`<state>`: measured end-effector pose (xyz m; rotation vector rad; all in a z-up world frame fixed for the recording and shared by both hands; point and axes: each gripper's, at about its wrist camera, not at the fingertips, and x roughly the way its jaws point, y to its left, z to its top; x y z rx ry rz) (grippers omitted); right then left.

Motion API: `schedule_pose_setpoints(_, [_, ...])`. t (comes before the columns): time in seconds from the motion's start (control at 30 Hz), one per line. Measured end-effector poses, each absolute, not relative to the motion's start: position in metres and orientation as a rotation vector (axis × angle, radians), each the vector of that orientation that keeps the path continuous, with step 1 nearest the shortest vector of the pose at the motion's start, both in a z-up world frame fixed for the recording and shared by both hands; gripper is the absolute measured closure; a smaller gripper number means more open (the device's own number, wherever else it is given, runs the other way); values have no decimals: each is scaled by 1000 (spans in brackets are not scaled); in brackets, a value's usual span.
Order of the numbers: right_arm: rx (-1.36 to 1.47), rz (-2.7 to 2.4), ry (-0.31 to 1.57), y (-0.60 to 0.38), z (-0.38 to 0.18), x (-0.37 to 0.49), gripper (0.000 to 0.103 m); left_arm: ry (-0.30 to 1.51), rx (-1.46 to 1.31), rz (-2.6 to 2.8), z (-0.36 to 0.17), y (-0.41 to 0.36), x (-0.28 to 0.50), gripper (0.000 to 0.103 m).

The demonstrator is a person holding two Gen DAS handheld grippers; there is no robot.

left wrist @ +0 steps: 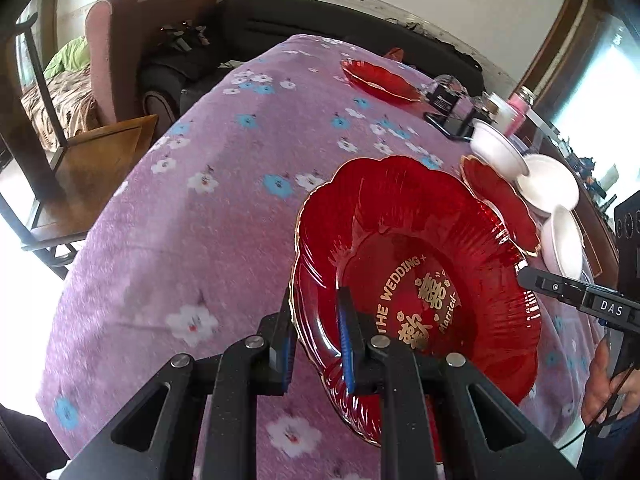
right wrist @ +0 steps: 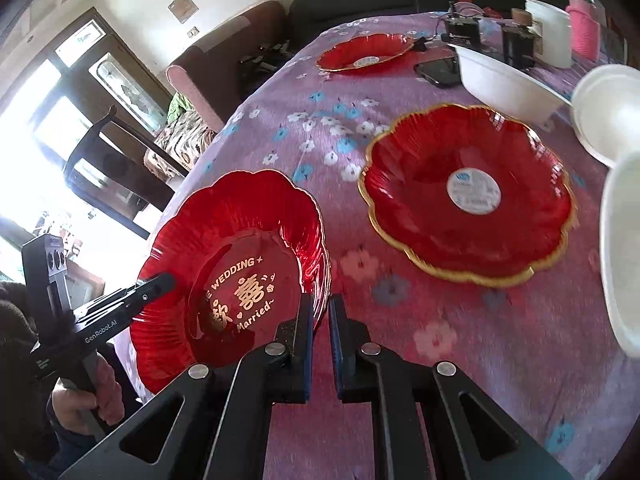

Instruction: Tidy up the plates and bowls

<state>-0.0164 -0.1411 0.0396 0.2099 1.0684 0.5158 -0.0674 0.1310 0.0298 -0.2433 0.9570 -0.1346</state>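
Above the flowered tablecloth (left wrist: 208, 240), we pinch the red wedding plate (left wrist: 420, 280) by opposite rims, left gripper (left wrist: 316, 344) and right gripper (right wrist: 320, 340) both clamped; glassy, brittle, probably slippery

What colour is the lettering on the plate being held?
Gold, on the red plate; clearest in the right wrist view.

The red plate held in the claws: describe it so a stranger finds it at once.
On the purple flowered tablecloth, look nearest the camera. The scalloped red glass plate is gripped at opposite rims by both claws. Only it bears gold "THE WEDDING" lettering; its neighbour has a white sticker.
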Motion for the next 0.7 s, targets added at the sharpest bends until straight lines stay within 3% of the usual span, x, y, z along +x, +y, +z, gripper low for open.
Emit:
schedule_pose_setpoints(0.3, [242, 521, 1061, -162, 38, -33, 92, 953, -217, -161, 28, 115, -74, 86])
schedule_pose_setpoints(0.37, [254, 528, 1060, -166, 39, -34, 91, 947, -219, -162, 29, 115, -76, 82])
schedule_pose_setpoints(0.43, [269, 531, 1046, -172, 41, -37, 91, 938, -207, -148, 33, 116, -78, 71])
schedule_pose_setpoints(0.47, [274, 532, 1041, -174, 42, -38, 91, 932, -206, -140, 35, 118, -79, 59])
schedule_pose_setpoints(0.5, [277, 529, 1035, -177, 44, -39, 91, 925, -205, -134, 37, 119, -80, 53])
schedule_pose_setpoints(0.7, [317, 489, 1000, -204, 49, -45, 91, 897, -202, -109, 50, 128, -87, 52])
